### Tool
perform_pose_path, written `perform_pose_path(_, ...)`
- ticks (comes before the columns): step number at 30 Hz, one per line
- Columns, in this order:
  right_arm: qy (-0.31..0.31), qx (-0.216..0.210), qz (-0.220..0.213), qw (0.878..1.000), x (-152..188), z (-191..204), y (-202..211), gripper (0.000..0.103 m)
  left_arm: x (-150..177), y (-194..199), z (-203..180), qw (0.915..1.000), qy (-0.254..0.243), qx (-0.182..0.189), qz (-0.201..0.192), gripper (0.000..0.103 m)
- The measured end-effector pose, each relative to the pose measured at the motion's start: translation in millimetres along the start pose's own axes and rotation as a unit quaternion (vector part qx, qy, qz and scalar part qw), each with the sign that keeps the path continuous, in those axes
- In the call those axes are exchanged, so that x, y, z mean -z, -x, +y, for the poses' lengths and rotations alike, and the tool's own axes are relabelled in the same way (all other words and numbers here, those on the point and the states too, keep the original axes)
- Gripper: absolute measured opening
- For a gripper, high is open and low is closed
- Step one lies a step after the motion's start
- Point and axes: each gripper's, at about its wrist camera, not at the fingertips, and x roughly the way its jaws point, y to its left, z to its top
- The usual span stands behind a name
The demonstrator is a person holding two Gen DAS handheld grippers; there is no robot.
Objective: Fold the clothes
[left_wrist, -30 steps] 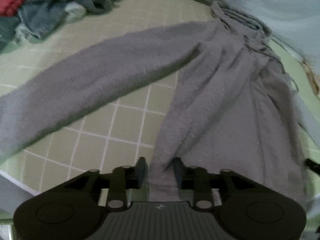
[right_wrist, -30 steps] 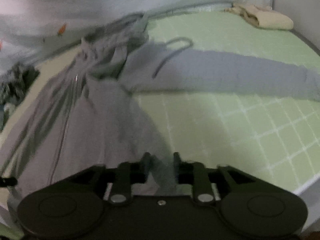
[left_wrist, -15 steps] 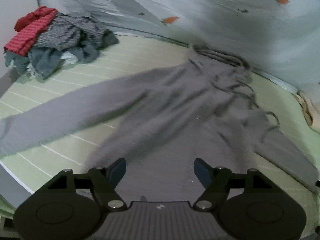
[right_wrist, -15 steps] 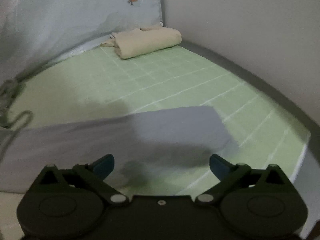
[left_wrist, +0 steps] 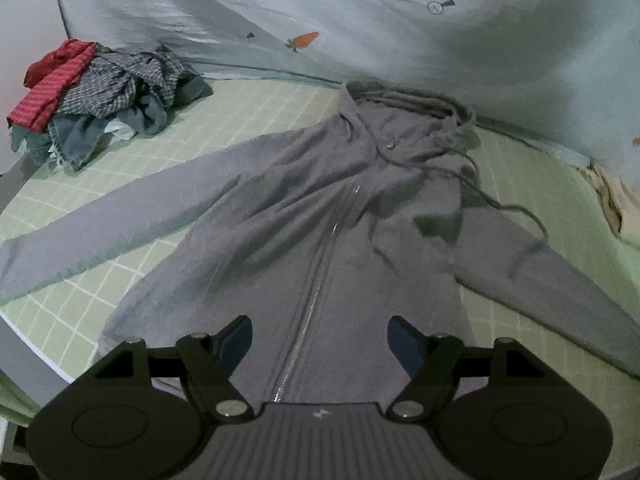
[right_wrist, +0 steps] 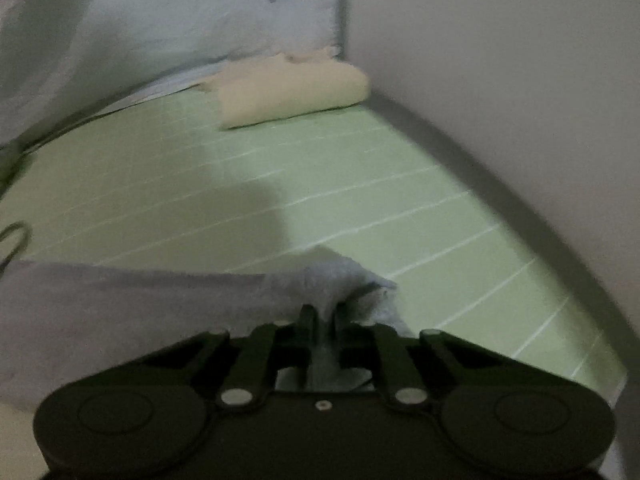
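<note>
A grey zip-up hoodie (left_wrist: 320, 216) lies face up on the green checked bed, zipper down the middle, both sleeves spread out to the sides and the hood bunched at the far end. My left gripper (left_wrist: 320, 338) hovers open above the hem near the zipper, holding nothing. In the right wrist view my right gripper (right_wrist: 323, 314) is shut on the cuff end of the hoodie's right sleeve (right_wrist: 160, 304), and the cloth is pinched up between its fingers.
A pile of unfolded clothes (left_wrist: 100, 92), red, checked and denim, sits at the far left of the bed. A folded cream garment (right_wrist: 292, 88) lies in the far right corner by the wall. A pale carrot-print sheet (left_wrist: 360, 20) hangs behind the bed.
Both grippers let go of the hoodie's hem and opened. The left one drew back over the hem; the right one swung to the right sleeve's end and shut on its cuff.
</note>
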Motion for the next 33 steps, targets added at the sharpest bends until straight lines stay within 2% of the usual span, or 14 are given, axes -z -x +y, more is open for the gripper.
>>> perform_pose_path(4,-0.012,0.054,0.002,0.998,-12.9,-22.2,-17.3,0.010,-3.3,0.0,0.5,1.0000,0.002,-0.008,-0.001,0.076)
perform_pose_path(6,-0.015,0.077,0.005,0.997,-18.2,-30.4,-24.2,0.014,-4.0,-0.9,4.2,0.9999,0.003,-0.015,0.001,0.076)
perform_pose_path(7,-0.017,0.089,0.007,0.996,-20.8,-34.6,-27.6,0.023,-4.5,-1.4,7.0,0.9998,0.004,-0.018,0.003,0.076)
perform_pose_path(8,-0.006,0.103,0.011,0.995,-21.9,-31.7,-28.9,0.036,-5.3,-1.4,11.0,0.9998,0.005,-0.019,0.003,0.076)
perform_pose_path(9,0.006,0.118,0.014,0.993,-21.5,-26.8,-28.1,0.043,-6.7,-2.2,16.1,0.9997,0.008,-0.023,0.004,0.076)
perform_pose_path(11,0.020,0.143,0.020,0.989,-20.6,-16.1,-24.3,0.070,-9.7,-4.1,27.0,0.9994,0.013,-0.030,0.005,0.076)
perform_pose_path(12,0.021,0.152,0.022,0.988,-20.4,-10.0,-21.3,0.075,-12.6,-6.3,32.9,0.9993,0.014,-0.034,0.006,0.076)
perform_pose_path(14,0.016,0.118,0.017,0.993,-22.3,15.7,-12.1,0.090,-18.3,-10.7,44.9,0.9990,0.015,-0.042,0.006,0.076)
perform_pose_path(16,0.010,0.078,0.010,0.997,-24.6,43.3,-2.3,0.095,-25.7,-16.1,55.7,0.9987,0.015,-0.048,0.007,0.077)
perform_pose_path(21,-0.005,-0.023,-0.007,1.000,-30.2,112.3,22.0,0.098,-67.8,-48.1,85.0,0.9993,-0.001,-0.038,0.001,0.079)
perform_pose_path(22,0.000,-0.053,-0.012,0.999,-33.5,135.8,23.8,0.098,-80.6,-58.5,91.3,0.9994,-0.006,-0.034,-0.002,0.079)
perform_pose_path(25,0.025,-0.137,-0.017,0.990,-44.2,209.9,30.1,0.098,-120.2,-92.7,103.7,0.9993,-0.027,-0.023,-0.009,0.079)
perform_pose_path(29,0.051,-0.236,-0.012,0.970,-65.7,313.4,20.4,0.098,-175.0,-152.2,108.3,0.9983,-0.054,0.023,-0.002,0.079)
perform_pose_path(33,0.078,-0.285,0.018,0.955,-82.3,397.1,-3.6,0.095,-214.3,-213.3,93.3,0.9914,-0.108,0.073,0.012,0.079)
